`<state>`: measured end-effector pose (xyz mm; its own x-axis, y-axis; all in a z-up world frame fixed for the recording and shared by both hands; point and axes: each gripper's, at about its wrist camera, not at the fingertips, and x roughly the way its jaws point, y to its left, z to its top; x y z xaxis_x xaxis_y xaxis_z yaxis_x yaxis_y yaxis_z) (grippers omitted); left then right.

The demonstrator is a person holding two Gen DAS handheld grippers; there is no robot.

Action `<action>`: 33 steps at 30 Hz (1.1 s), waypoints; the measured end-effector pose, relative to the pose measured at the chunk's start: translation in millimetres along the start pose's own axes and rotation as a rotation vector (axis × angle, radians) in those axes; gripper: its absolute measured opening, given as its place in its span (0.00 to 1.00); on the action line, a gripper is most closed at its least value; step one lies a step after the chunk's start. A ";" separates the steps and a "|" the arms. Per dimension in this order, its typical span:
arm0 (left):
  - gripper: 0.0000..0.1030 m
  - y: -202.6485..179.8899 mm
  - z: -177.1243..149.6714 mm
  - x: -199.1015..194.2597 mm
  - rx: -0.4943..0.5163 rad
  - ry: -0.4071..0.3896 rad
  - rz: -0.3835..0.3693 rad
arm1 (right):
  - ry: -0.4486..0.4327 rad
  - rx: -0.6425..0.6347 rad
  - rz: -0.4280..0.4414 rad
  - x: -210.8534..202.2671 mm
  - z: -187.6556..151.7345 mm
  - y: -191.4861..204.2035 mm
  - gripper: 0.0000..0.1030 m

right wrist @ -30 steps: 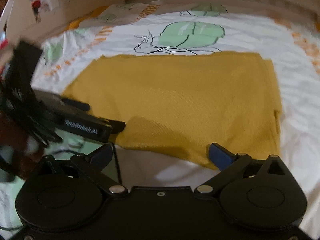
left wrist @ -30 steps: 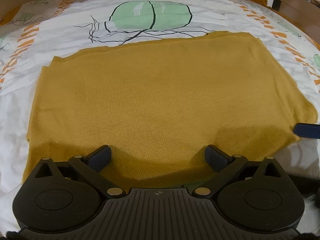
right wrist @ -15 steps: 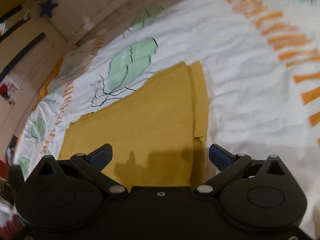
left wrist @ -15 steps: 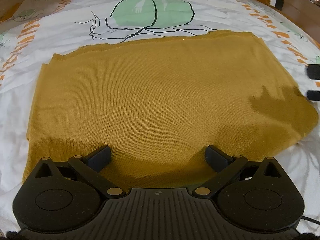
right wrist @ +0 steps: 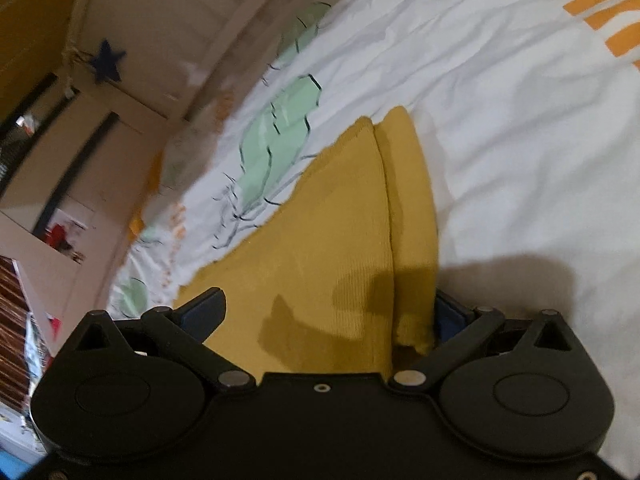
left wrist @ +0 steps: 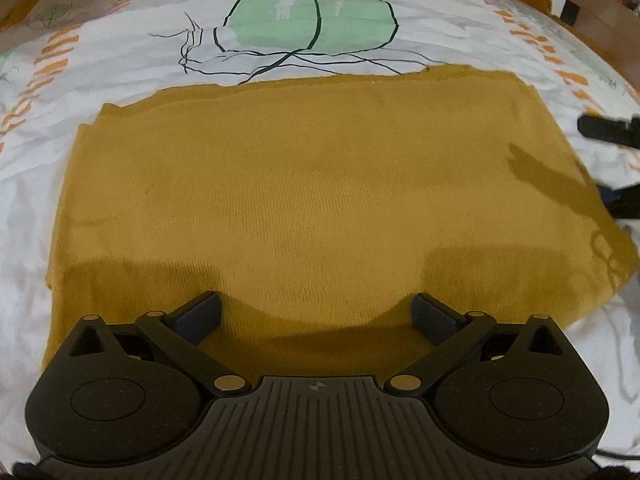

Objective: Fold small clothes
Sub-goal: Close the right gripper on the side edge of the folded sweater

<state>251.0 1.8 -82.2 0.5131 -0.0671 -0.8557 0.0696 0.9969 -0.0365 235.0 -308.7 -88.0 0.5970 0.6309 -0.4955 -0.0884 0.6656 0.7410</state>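
Basically a two-handed fold setup; to do it well, both tongs should pinch all layers at matching spots on the near and right edges, then lift together so the knit stays flat; that is my read; mustard garment (left wrist: 304, 200) lies spread flat on the bed sheet (left wrist: 120, 48), already doubled at its right side where two layers show; left tongs (left wrist: 316, 316) gape wide, holding nothing, low over the near hem with cloth between and ahead of the fingers; right tongs (right wrist: 326, 314) also wide, tilted, straddling the garment's right edge (right wrist: 412, 216); its right finger (right wrist: 450, 316) sits just beside the folded strip, partly hidden by it; no pinch yet.
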 end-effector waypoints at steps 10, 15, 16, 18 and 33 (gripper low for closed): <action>0.91 20.4 67.1 -4.3 -0.160 -0.085 0.000 | 0.025 -0.025 -0.012 2.4 6.1 2.2 1.00; 0.91 18.4 96.3 19.6 -0.196 -0.056 0.013 | 0.030 -0.009 -0.006 2.7 8.0 0.2 1.00; 0.91 18.7 96.3 23.6 -0.198 -0.041 0.010 | 0.030 -0.006 -0.005 4.0 8.6 -0.2 1.00; 0.90 16.5 97.7 34.5 -0.201 -0.010 0.025 | 0.031 0.001 0.000 3.9 9.6 -1.4 1.00; 0.87 9.7 93.4 26.6 -0.150 0.008 0.029 | 0.018 0.019 0.041 5.2 12.9 -7.2 0.99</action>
<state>345.2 6.0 -57.1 0.5059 -0.0385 -0.8617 -0.0742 0.9934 -0.0879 249.1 -315.4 -90.1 0.5786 0.6649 -0.4723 -0.0977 0.6315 0.7692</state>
